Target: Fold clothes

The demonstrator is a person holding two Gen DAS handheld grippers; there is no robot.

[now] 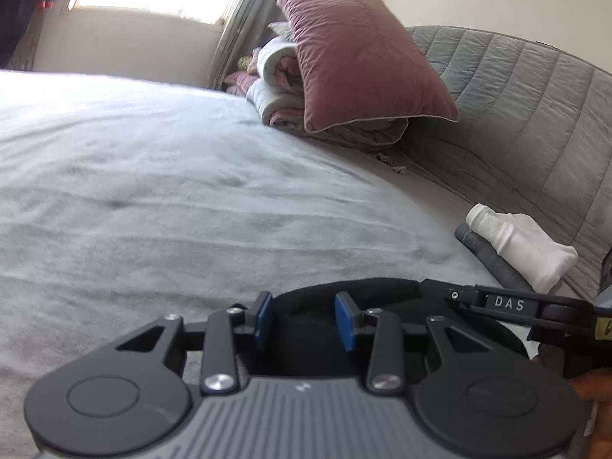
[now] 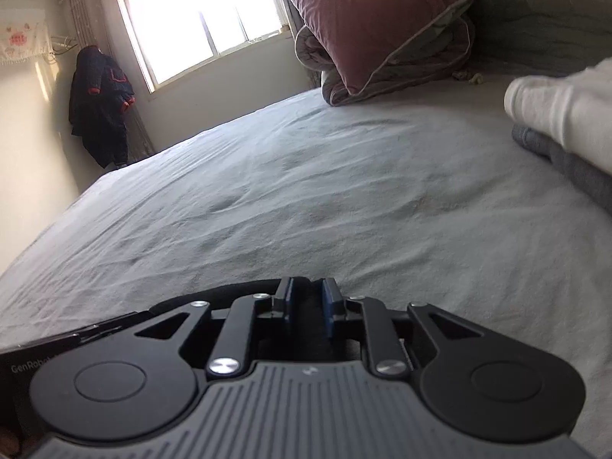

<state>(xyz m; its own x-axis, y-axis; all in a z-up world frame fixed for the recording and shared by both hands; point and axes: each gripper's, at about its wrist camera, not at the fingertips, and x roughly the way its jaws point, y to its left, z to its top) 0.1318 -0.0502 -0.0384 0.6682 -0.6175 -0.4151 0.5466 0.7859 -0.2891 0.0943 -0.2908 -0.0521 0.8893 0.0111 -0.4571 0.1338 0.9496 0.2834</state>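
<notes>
Your left gripper (image 1: 305, 319) sits low over the bed (image 1: 160, 191), fingers parted above black cloth (image 1: 306, 340); your right gripper (image 2: 306, 306) is level, nearly closed on it.

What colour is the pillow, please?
Dusty pink pillow, clearest in the left wrist view.

White garment (image 1: 524, 244) folded atop grey garment (image 1: 493, 258).

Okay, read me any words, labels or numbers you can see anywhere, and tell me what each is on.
"DAS": white letters on the right gripper's black finger bar, left wrist view.
"GenRobot", cut off after that: on the black bar at the lower left, right wrist view.
Yellow sticker: mark cut off, unreadable.
Wall hanging: red marks, too blurred.
</notes>
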